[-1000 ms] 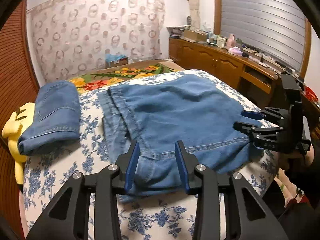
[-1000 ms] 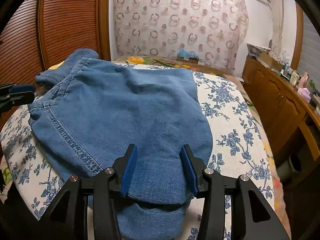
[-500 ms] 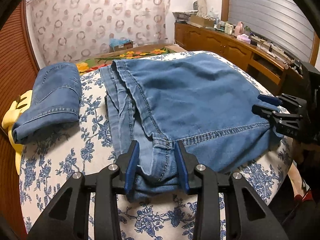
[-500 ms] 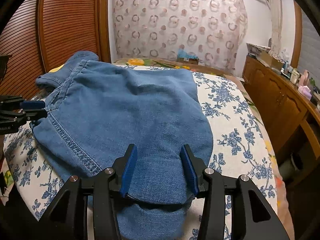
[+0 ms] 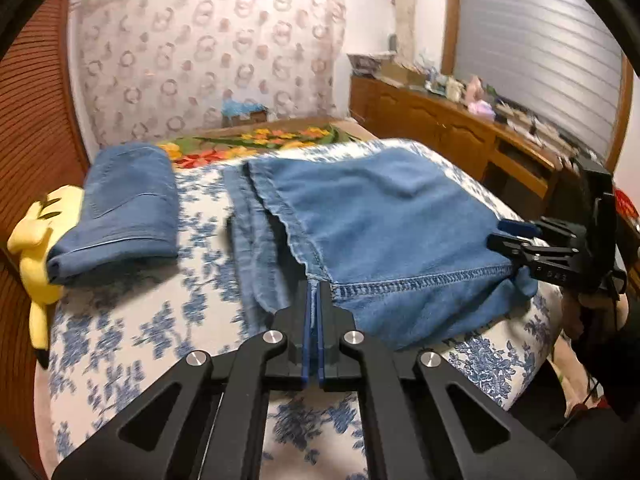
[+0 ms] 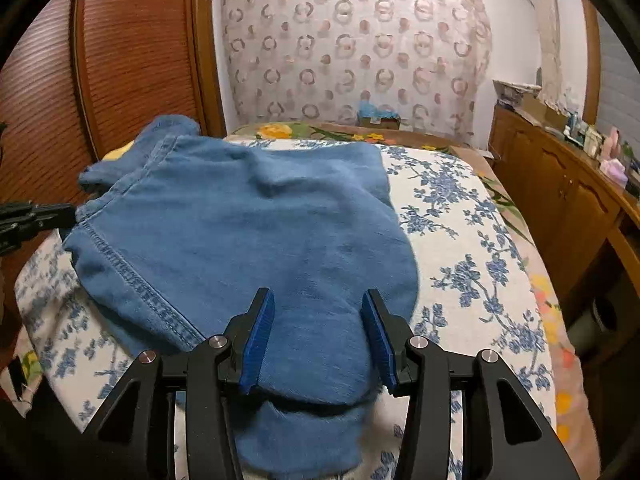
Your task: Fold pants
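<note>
Bed (image 5: 132,344) under a white spread with blue flowers, filling the near part of both views. Wooden cabinet (image 6: 560,196) along the right side, cluttered on top. Blue denim pants (image 5: 384,220) spread across the middle of the bed, stitched edge toward the near side. Second piece of denim, folded (image 5: 120,208), well apart at the left edge, lying against a yellow plush toy (image 5: 36,248). Left gripper (image 5: 314,292) at the corner of the pants where the stitched edge meets the seam, jaws pressed together, denim edge pinched at the tips. Right gripper (image 6: 318,320) at the opposite end, jaws spread partway, blue pads (image 6: 258,340) standing on either side of a rounded fold of denim; no telling whether the pads press it.
</note>
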